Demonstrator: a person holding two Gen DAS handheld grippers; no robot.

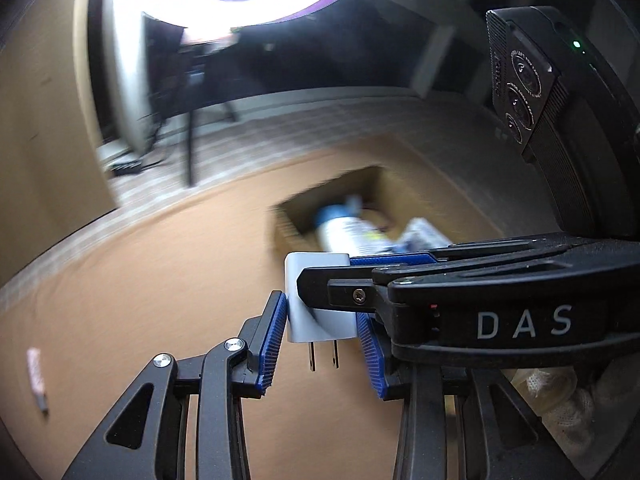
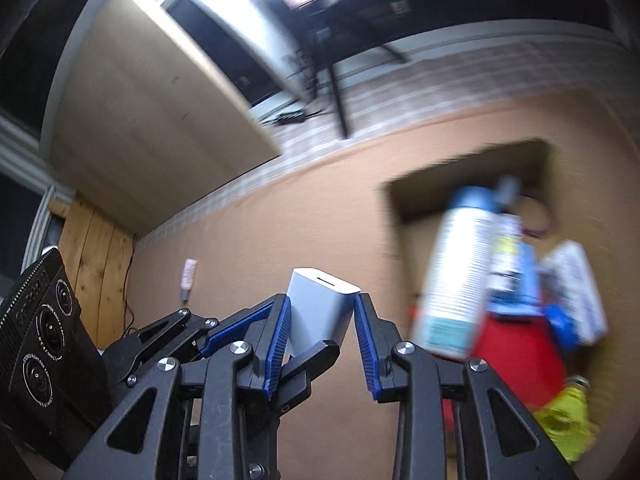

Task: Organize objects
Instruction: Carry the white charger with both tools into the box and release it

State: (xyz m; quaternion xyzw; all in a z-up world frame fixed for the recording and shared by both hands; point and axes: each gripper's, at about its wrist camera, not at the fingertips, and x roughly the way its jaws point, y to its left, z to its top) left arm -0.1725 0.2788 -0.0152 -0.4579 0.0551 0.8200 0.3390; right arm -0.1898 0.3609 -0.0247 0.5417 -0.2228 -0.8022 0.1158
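Orange-brown cloth covers the tabletop [image 1: 160,280], with pale brick-patterned flooring beyond its far edge and a bright ring lamp [image 1: 240,4] glaring overhead. Above the cloth, a small white wall charger with two metal prongs [image 1: 316,266] is caught between both tools at once. The left gripper [image 1: 320,320] has its ribbed blue pads [image 1: 276,320] closed in against two opposite sides of the charger, prongs pointing back toward that gripper's camera. The right gripper [image 2: 322,316] reaches across from the right, and in its own view its blue pads sit against the charger's other two faces, so it too looks clamped on the block; the slot end of the charger faces away from that camera. One black finger of each tool crosses in front of the charger in the other tool's view. A white-gloved hand [image 1: 560,392] shows beneath the right tool. Just beyond the charger sits an open brown cardboard box [image 2: 460,176], blurred by motion, holding a white spray can with a blue cap [image 2: 460,272], a red container [image 2: 516,356], a yellow-green item [image 2: 568,412] and some blue and white packets I cannot identify. Well apart, near the left edge of the cloth, lies a small pink tube [image 2: 189,274].
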